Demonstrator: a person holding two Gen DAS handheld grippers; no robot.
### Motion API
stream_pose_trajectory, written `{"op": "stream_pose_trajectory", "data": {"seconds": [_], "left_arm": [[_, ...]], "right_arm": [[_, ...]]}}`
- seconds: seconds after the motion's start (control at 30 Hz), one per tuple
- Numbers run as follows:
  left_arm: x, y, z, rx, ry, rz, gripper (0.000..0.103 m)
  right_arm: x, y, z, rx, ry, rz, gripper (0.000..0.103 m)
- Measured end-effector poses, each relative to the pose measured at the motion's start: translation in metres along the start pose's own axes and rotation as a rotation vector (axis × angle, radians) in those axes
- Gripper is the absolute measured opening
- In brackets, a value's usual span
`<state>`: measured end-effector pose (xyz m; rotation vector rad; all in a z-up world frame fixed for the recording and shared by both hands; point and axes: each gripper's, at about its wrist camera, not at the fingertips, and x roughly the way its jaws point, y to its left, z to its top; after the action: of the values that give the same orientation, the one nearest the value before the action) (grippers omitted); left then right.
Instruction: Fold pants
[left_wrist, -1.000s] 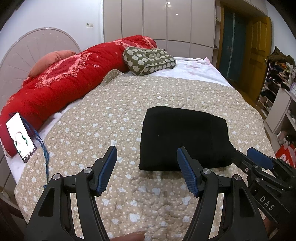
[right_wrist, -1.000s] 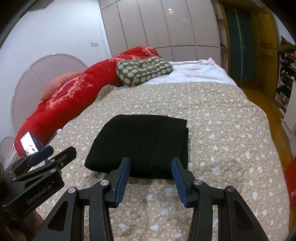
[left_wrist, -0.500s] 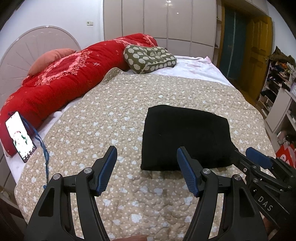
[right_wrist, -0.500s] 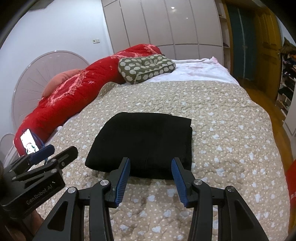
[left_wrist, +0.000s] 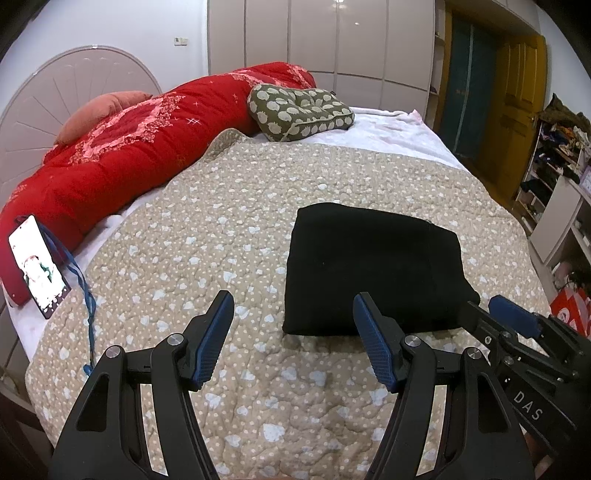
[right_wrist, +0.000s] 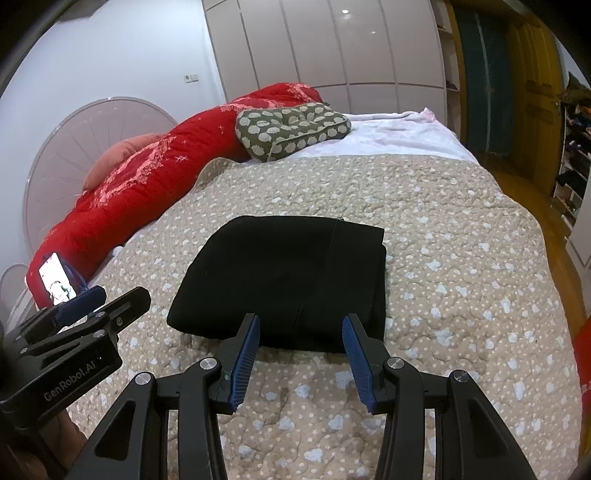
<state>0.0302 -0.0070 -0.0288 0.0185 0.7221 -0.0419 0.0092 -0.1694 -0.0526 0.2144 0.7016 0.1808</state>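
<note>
Pants are seen folded into a compact black rectangle, laid flat on the beige dotted quilt, right of the bed's middle. Left gripper is held open and empty above bare quilt, near and left of the pants' near edge. Right gripper is held open too, nothing clamped, just short of that near edge. A phone is propped against the red duvet at far left.
</note>
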Motion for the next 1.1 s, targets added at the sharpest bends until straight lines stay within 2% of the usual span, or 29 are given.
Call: {"op": "stream_pose_trajectory", "data": {"seconds": [1.1], "left_arm": [[-0.0083,-0.0025,-0.0018,0.011,-0.005,-0.006,0.067]], "right_arm": [[-0.0069,-0.0056,-0.0035,0.008,-0.003,-0.011,0.045]]}}
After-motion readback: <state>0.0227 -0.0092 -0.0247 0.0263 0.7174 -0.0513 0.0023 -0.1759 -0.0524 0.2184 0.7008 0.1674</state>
